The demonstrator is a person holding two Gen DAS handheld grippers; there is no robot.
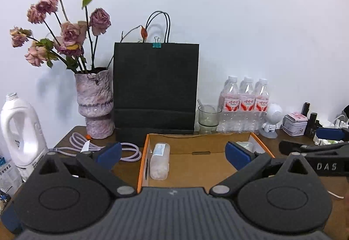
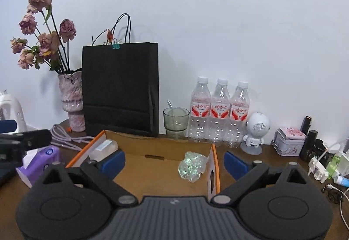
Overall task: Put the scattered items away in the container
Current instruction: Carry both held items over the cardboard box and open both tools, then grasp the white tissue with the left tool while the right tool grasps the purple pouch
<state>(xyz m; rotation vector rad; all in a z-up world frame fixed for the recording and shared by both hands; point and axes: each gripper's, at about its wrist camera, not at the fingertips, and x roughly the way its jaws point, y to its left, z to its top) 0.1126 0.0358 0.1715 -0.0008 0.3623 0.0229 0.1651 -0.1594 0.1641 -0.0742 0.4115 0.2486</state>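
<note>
Working left to right, we see the purple tissue pack lying on the table just left of the cardboard box, not yet tidied; its long axis runs from near-left toward the box, white tissue end facing the left edge. Inside the box, the clear plastic container lies flat against the left wall, its long axis running front to back, and the crinkled iridescent wrapper sits at the right wall. Right of the box, the small blue tube remains out. We judge the task partly done. Our left gripper and right gripper both stand wide apart, holding nothing, poised over the box.
</note>
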